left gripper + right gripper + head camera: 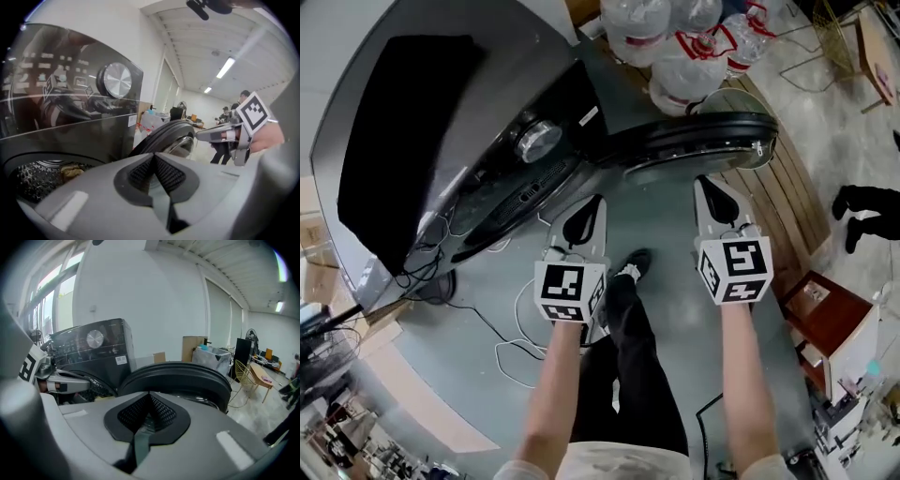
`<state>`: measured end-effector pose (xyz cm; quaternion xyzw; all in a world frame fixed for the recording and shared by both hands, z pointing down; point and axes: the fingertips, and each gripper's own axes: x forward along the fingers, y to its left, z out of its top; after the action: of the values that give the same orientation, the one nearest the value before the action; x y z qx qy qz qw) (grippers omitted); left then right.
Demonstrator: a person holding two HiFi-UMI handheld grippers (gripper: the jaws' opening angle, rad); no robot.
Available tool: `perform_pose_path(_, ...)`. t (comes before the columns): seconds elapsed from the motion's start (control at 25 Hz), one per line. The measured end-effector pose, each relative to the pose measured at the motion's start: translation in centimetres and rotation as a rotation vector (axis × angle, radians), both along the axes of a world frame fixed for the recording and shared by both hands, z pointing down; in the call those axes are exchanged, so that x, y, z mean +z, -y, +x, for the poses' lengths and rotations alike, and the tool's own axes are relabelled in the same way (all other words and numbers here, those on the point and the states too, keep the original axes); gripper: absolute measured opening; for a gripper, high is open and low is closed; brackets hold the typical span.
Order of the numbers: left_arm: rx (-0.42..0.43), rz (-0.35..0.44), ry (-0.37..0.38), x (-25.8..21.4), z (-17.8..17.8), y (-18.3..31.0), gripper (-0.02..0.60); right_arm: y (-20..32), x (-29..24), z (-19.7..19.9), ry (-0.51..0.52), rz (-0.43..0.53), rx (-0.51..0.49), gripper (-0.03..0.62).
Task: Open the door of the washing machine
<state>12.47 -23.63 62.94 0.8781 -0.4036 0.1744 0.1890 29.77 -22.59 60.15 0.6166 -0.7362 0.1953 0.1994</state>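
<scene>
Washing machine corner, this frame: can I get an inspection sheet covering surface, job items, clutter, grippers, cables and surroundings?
Surface: grey floor; the person's own leg and shoe stand on it.
Job's things: washing machine; door already swung open, edge-on in the head view; drum exposed.
Clutter: large water bottles behind the door; red-brown box at right.
Grippers: left gripper and right gripper both shut on nothing; whether the right tip touches the door is unclear.
Cables: white cable looped on the floor; black wires beside the machine.
Surroundings: wooden slats; another person's dark legs.
</scene>
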Motion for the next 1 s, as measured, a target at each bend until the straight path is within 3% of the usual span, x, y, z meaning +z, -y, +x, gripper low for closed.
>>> perform_pose_path(0.16,-0.01,-0.008,-0.037,-3.3,-3.8,-6.2,0.057,-5.8,-2.3,-4.2,-0.002,-0.01,-0.071,0.002)
perform_pose_path(0.4,-0.021,0.016,0.043,-10.9,-11.9,-15.3,0.057,-14.6,-9.1,-10.1,0.007,-0.003,-0.135,0.002)
perform_pose_path(0.52,-0.055,-0.016,0.023,-14.2,-15.8,-19.3,0.057,-18.2,-12.0,-13.4,0.047,-0.004,-0.142,0.002)
perform_pose_path(0.64,-0.088,-0.001,-0.039,-18.2,-17.9,-22.4,0.057,-22.0,-14.2,-17.1,0.04,0.0,-0.208,0.002)
perform_pose_path(0.88,-0.186,0.015,-0.063,-23.3,-22.1,-28.0,0.057,-28.7,-16.5,-23.9,0.123,-0.005,-0.28,0.002)
perform_pose_path(1.0,-0.198,0.018,-0.059,-24.5,-22.8,-30.7,0.057,-30.5,-17.7,-24.8,0.124,-0.005,-0.309,0.002)
